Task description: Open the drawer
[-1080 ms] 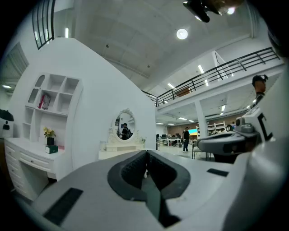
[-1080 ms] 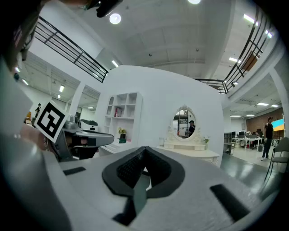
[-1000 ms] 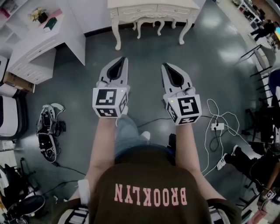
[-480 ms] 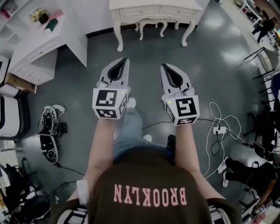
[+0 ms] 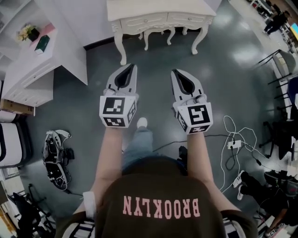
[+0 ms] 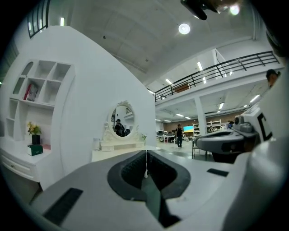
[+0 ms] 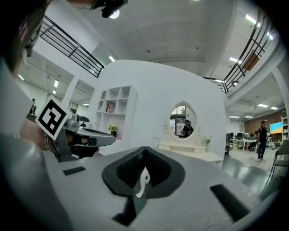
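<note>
Jaws together; table (image 5: 158, 6) drawers (image 5: 142, 22) shut.

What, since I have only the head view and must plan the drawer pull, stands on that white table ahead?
Observer: An oval mirror in a carved white frame stands upright at the back of the table.
Operator: Is anything caught in the tools?
Observer: Not on the left. The left gripper view shows the left tool shut, with nothing between its jaws.
Operator: And the right one?
Observer: The right gripper view shows the right tool shut and empty too, with the table beyond its tips.
</note>
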{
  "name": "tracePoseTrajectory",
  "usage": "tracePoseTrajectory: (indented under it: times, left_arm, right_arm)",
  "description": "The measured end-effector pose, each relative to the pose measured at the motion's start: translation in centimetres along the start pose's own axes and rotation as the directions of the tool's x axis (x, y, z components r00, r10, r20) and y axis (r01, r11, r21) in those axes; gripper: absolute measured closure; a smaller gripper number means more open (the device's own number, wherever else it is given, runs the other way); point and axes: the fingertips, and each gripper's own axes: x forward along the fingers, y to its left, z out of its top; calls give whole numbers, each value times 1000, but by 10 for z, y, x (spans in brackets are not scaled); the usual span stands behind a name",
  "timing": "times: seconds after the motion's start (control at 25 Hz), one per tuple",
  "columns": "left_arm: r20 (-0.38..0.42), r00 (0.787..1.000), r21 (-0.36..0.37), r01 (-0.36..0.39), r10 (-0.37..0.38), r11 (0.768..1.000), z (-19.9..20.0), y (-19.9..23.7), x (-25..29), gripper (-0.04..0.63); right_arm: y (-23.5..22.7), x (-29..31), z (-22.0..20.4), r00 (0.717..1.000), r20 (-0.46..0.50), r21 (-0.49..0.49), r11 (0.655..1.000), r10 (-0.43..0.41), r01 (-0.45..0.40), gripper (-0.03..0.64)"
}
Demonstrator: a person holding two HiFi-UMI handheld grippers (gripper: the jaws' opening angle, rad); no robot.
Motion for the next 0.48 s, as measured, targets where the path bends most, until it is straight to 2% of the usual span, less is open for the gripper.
tracePoseTrajectory:
  times: [0.24, 0.48]
  left_arm:
    - [-23, 1000, -9, -2, 2, 1000, -3, 69, 80, 591]
    - [-52, 999, -25, 7, -8, 1000, -12, 120, 131, 591]
  right_arm:
    - [-21, 102, -5, 1000, -27, 3, 1000, 8, -8, 620]
    - [-35, 177, -11, 998, -66, 4, 1000, -17, 18, 620]
